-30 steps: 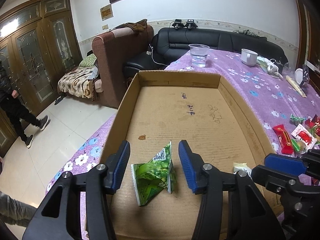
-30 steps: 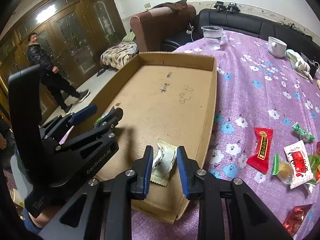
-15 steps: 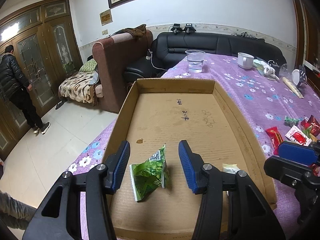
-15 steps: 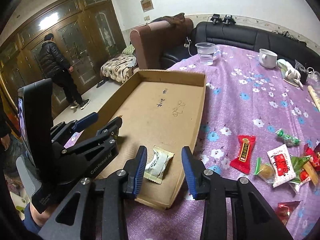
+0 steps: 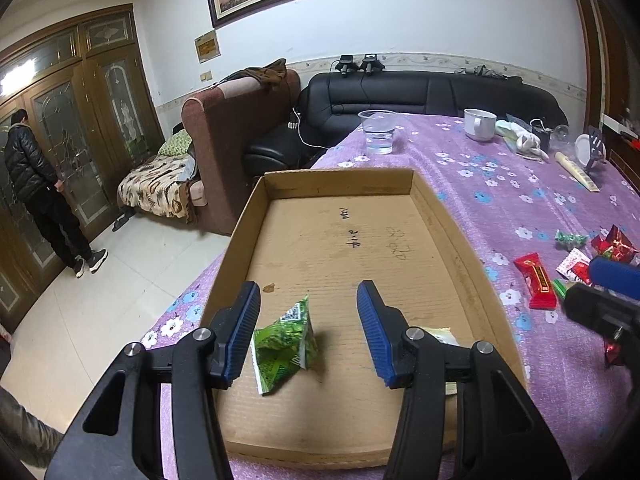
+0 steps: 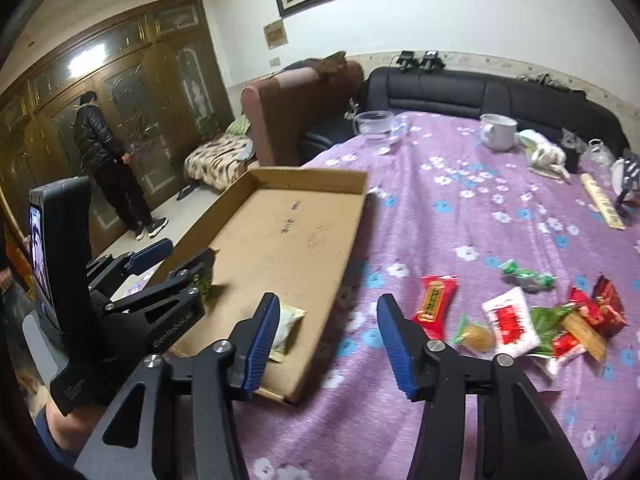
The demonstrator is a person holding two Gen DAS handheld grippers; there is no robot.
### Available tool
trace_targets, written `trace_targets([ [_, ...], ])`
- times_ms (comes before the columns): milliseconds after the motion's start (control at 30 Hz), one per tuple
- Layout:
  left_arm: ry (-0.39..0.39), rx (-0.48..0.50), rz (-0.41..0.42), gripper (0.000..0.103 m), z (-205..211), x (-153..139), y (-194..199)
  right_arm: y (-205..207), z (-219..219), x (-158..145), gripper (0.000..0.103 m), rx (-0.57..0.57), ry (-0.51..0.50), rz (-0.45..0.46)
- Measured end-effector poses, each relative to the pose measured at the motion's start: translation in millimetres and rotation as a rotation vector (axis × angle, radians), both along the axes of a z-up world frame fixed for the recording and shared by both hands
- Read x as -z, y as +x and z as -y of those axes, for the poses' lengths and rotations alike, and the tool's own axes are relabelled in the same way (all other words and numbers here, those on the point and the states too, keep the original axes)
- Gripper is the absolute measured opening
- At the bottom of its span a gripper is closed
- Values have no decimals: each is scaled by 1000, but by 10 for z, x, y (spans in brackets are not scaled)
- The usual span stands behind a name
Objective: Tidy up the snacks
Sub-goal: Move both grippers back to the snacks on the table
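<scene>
A shallow cardboard tray point(image 5: 448, 216) point(image 6: 352, 236) lies on the purple flowered tablecloth. A green snack packet point(image 5: 284, 346) lies on the tray floor near its front. My left gripper point(image 5: 308, 332) is open above it, its jaws on either side and apart from it. A cream packet point(image 6: 289, 326) lies at the tray's front right corner; it shows partly in the left wrist view point(image 5: 442, 334). My right gripper point(image 6: 328, 340) is open and empty over the tray's right wall. Several loose snacks, among them a red bar point(image 6: 434, 306) and a white-red packet point(image 6: 510, 320), lie right of the tray.
A plastic cup of water point(image 5: 378, 132), a white mug point(image 5: 479, 124) and small clutter stand at the table's far side. A black sofa and a brown armchair are behind. A person in black point(image 6: 104, 152) stands at the wooden doors on the left.
My right gripper let go of the cream packet, opened wide and drew back to the right. My left gripper pulled back and up from the green packet, which stays in the tray.
</scene>
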State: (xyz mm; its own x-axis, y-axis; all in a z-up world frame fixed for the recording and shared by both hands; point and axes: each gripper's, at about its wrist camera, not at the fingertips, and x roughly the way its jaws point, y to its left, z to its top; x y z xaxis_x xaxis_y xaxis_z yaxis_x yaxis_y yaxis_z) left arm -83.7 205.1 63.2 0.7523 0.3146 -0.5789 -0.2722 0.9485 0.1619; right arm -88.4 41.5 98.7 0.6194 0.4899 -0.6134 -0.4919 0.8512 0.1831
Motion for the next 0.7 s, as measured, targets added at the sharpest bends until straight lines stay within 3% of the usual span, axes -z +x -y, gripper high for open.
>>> trace_targets([
  [400,18,96,-10,49,445,-33,-40,-10,848,60,54,129,120,-59],
  [700,-3,232,-45,55,880,20,-65,19,1630,174,57,316,190,-106],
])
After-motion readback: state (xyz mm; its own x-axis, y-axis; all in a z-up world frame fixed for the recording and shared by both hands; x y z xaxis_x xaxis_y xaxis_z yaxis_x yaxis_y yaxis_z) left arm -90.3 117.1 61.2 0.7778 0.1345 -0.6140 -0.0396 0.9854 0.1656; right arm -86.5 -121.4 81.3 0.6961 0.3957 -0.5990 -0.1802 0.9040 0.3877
